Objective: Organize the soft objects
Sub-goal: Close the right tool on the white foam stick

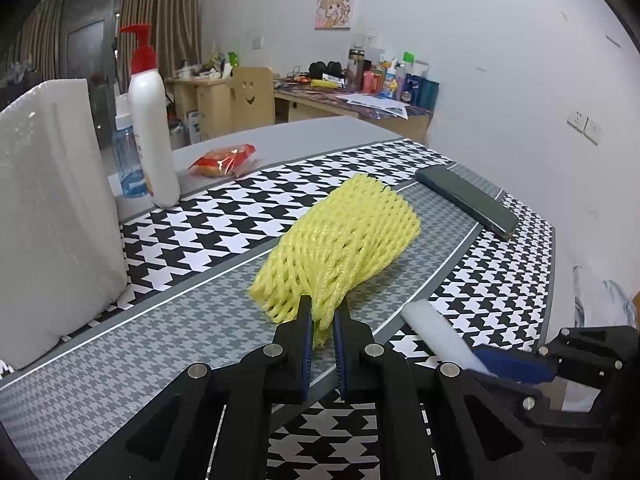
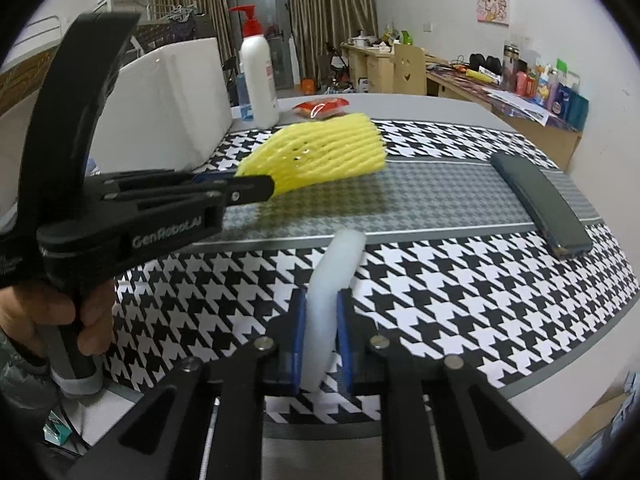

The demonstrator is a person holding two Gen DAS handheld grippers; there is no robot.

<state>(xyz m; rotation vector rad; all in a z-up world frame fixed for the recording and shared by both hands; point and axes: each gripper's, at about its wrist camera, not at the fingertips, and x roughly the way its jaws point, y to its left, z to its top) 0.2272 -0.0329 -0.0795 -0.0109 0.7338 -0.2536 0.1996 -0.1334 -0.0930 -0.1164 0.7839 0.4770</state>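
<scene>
A yellow foam net sleeve (image 1: 340, 240) hangs just above the houndstooth mat, and my left gripper (image 1: 322, 316) is shut on its near end. From the right wrist view the same yellow foam net sleeve (image 2: 320, 148) sticks out of the left gripper (image 2: 264, 192), which a hand (image 2: 60, 320) holds. A white foam strip (image 2: 332, 292) curves up from between the blue pads of my right gripper (image 2: 322, 300), which is shut on it. In the left wrist view the white foam strip (image 1: 436, 336) pokes out of the right gripper (image 1: 492, 364) at the lower right.
A large white foam block (image 1: 56, 216) stands at the left. A white pump bottle (image 1: 154, 128) with a red top, a water bottle (image 1: 128, 160) and a red snack packet (image 1: 224, 160) sit behind the mat. A dark phone (image 1: 468, 200) lies at the right. Cluttered desks line the far wall.
</scene>
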